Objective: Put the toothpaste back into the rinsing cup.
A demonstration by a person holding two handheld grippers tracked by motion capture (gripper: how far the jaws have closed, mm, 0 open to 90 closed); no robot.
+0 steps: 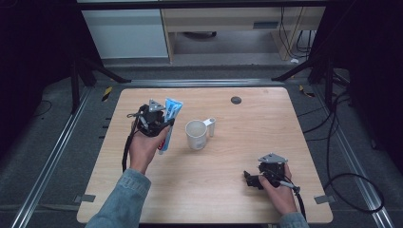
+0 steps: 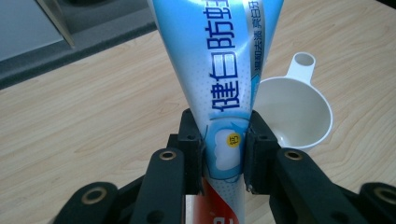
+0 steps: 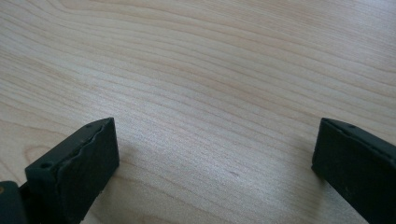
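Nearest to us in the high view, the right gripper (image 1: 252, 180) rests low on the light wooden table (image 1: 228, 190), close to its near right corner. In the right gripper view we see its two black jaws standing wide apart, with only bare wood grain between them.

Farther away, on the left, the left gripper (image 1: 164, 124) is closed on a light blue and white plastic toothpaste tube (image 1: 170, 118) with dark blue printed characters. In the left gripper view the tube (image 2: 224, 93) stands between the two black pads (image 2: 192, 154), which press on its narrow lower part, and its wide flat end rises away from the jaws. This view also shows a red band at the bottom of the tube.

Just beside the tube, to its right, stands a white plastic cup with a flat handle (image 1: 196, 134), empty and upright. Near the far edge of the table we see a small dark round disc (image 1: 236, 99).
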